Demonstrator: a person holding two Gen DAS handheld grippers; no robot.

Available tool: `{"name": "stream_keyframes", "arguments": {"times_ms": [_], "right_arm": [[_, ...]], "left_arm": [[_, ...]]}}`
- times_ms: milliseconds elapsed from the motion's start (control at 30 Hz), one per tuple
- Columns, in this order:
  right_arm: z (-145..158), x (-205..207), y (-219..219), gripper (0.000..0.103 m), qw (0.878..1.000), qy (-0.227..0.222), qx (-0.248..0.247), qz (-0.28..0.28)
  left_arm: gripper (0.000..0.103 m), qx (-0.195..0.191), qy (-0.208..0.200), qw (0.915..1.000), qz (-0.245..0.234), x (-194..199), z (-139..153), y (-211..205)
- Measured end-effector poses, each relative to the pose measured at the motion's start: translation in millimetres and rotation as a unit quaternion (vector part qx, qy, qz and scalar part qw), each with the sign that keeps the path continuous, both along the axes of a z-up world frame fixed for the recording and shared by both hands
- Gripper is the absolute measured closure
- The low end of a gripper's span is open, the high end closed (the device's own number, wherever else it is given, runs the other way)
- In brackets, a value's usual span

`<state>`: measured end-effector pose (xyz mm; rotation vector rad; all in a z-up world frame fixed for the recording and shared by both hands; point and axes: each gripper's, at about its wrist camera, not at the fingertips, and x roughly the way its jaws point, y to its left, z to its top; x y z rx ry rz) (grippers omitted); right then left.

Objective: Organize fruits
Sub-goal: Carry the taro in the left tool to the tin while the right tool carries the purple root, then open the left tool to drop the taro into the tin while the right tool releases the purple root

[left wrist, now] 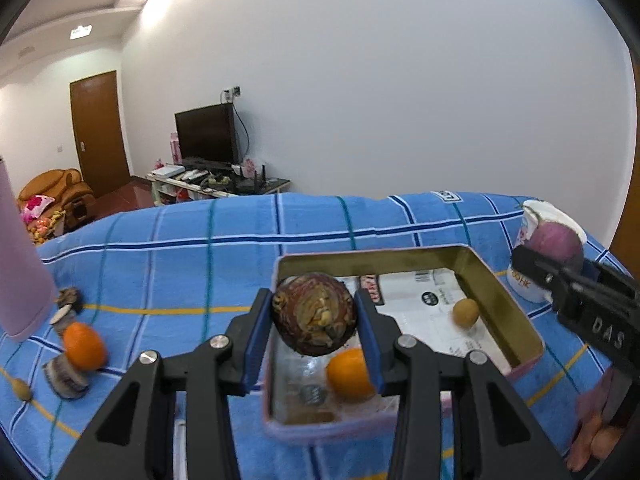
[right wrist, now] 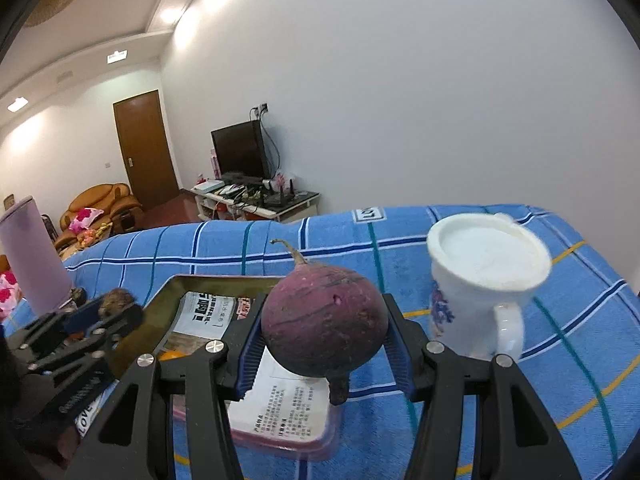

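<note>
My left gripper (left wrist: 314,314) is shut on a dark brown, rough round fruit (left wrist: 314,320) and holds it over the near left part of a pink tin tray (left wrist: 516,312) with gold walls. In the tray lie an orange (left wrist: 348,374) and a small tan fruit (left wrist: 466,312). My right gripper (right wrist: 324,328) is shut on a purple round fruit (right wrist: 324,320) with a curled stem, above the tray's (right wrist: 224,278) right edge. The right gripper (left wrist: 556,264) also shows at the right of the left wrist view. The left gripper (right wrist: 108,310) shows at the left of the right wrist view.
A blue checked cloth (left wrist: 180,256) covers the table. On its left lie another orange (left wrist: 84,346) and several brown striped pieces (left wrist: 64,376) beside a tall pink cup (left wrist: 20,272). A white mug (right wrist: 480,280) stands right of the tray. A hand (left wrist: 592,432) shows at lower right.
</note>
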<state>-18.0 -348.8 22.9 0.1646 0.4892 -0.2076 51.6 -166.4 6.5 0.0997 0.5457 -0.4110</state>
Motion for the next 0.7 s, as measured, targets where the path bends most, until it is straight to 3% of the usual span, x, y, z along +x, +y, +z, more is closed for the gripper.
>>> {"name": "stream_keyframes", "arguments": {"times_ms": [433, 567, 700], "right_arm": [[-26, 15, 27, 0.047, 0.996, 0.078, -0.006, 0.051], [-31, 17, 33, 0.047, 0.994, 0.091, -0.017, 0.062], [-36, 20, 35, 0.047, 0.993, 0.099, -0.018, 0.068]], "left_arm": [[0.06, 0.021, 0.033, 0.9992, -0.011, 21, -13, -28], [0.06, 0.04, 0.03, 0.9987, 0.0, 25, -15, -29], [0.06, 0.043, 0.051, 0.9978, -0.001, 32, -20, -30]]}}
